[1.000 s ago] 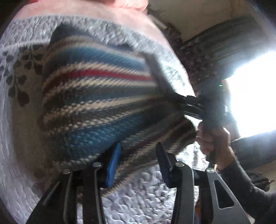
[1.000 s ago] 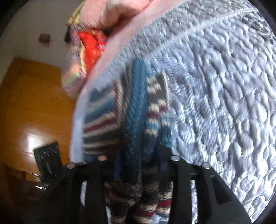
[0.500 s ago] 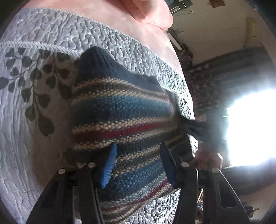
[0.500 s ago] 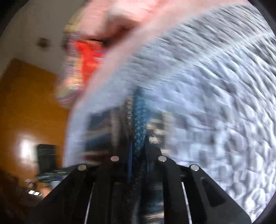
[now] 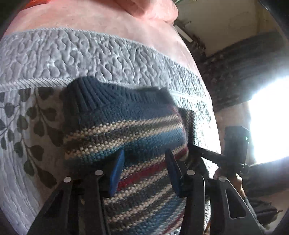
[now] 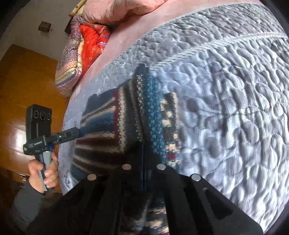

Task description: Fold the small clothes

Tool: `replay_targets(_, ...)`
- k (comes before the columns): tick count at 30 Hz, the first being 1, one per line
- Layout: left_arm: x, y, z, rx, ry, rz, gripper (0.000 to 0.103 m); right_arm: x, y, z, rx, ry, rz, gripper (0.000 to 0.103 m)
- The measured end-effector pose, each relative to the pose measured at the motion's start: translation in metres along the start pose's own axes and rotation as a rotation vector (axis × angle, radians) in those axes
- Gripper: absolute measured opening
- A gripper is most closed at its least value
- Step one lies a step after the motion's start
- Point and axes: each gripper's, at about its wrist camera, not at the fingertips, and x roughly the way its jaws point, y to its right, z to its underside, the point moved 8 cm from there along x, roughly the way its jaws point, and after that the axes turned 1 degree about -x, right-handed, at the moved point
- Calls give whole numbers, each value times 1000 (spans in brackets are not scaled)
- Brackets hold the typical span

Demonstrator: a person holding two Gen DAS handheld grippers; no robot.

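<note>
A bed (image 6: 234, 76) with a grey quilted cover filled the room. Beyond its far edge stood a wooden wardrobe (image 6: 23, 86); at its head lay a red patterned cushion (image 6: 84, 47). A bright window (image 5: 271, 117) glared past its other side.

A home bedroom: a bed under a grey quilted bedspread (image 6: 225, 81) fills most of both views, with pink bedding (image 5: 101, 16) and a patterned cushion (image 6: 72, 54) at upper left, and a wooden wardrobe (image 6: 21, 86) at far left.
</note>
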Motion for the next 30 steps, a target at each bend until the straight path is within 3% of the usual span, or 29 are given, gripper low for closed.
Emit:
replay_targets(3,-5,10,-1,6,7,-16,47,-8,5,0,46,7,-50,0)
replay_targets(5,-20,23,4,29,26,50,46,-25,-6,4,29,29,-82,7)
replay_targets(8,-33,40,30,95,9,101,46,-39,-27,21,-11,15,-154,6)
replay_targets(9,-31,42,45,108,-23,110,46,-38,-29,26,-28,0,-149,6)
replay_targets(12,-12,27,71,138,-73,17,40,-21,-10,41,-34,-45,-55,0)
replay_targets(13,-7,22,73,125,-76,17,33,-18,-2,44,-34,-43,-37,0)
replay_targets(16,-13,22,72,87,-52,25,35,-33,-15,43,-51,-14,-26,2)
replay_targets(17,-24,30,73,94,-32,52,36,-43,-26,45,-62,0,-50,8)
replay_targets(20,-39,52,91,158,-38,110,38,-61,-56,65,-128,-15,-132,7)
replay_targets(23,-18,40,114,182,-96,9,37,-47,-43,86,-158,-76,-42,0)
replay_targets(25,0,29,124,157,-130,-4,37,-35,-18,96,-139,-100,-3,0)
replay_targets(30,2,29,131,130,-119,17,38,-47,-2,98,-30,-79,-105,0)
